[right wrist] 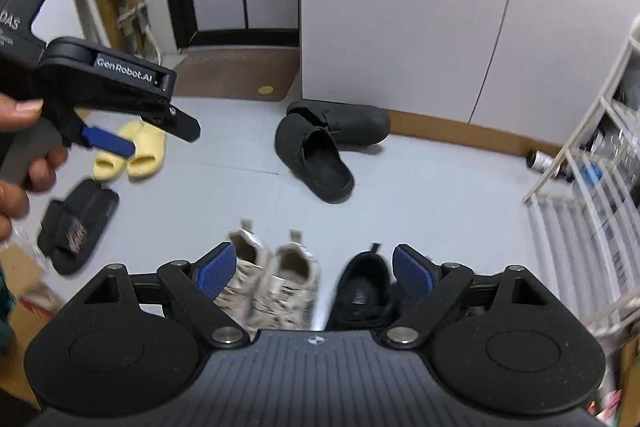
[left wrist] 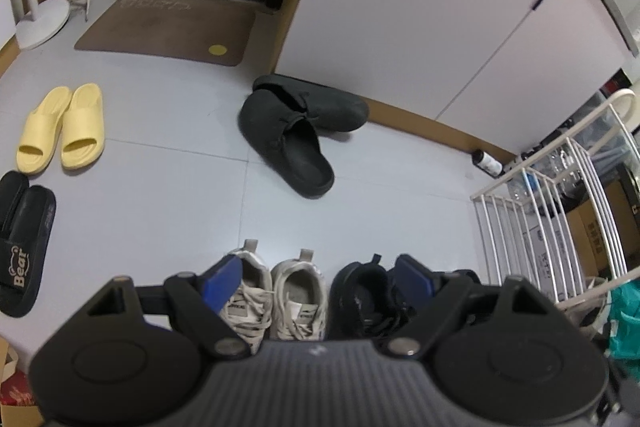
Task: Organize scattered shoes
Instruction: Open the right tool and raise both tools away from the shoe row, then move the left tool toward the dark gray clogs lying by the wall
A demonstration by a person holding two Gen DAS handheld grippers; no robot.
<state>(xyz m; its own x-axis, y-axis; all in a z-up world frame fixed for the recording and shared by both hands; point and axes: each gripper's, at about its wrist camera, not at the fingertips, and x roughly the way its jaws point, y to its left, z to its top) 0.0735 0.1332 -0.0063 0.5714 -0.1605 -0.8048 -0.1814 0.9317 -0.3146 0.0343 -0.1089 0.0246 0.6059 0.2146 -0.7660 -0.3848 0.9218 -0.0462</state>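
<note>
Two grippers are up in the air above a light grey floor [left wrist: 160,187], and both stand wide open with nothing between the blue pads. The left gripper [left wrist: 318,281] looks down on the floor from its own camera; in the right wrist view it shows at the left edge [right wrist: 132,135], held by a hand [right wrist: 24,155]. The right gripper [right wrist: 312,273] hangs over the nearest row of shoes.

In that row a pair of white sneakers [left wrist: 276,301] stands side by side, heels away from the camera, and just to the right of it stand black sneakers [left wrist: 370,301], partly hidden behind the fingers. Farther out, near the white cabinet [left wrist: 420,7], two dark green clogs [left wrist: 296,131] lie crooked: the one by the cabinet lies across, and the nearer one rests with its toe on it. At the left, yellow slides [left wrist: 62,129] lie together as a pair, and nearer to the camera lies a pair of black slides [left wrist: 22,243] with the word "Bear" on the strap.

A brown doormat [left wrist: 168,31] lies before the door. A white wire rack [left wrist: 560,207] stands at the right, and a small dark bottle [left wrist: 486,163] lies just beside it by the baseboard.
</note>
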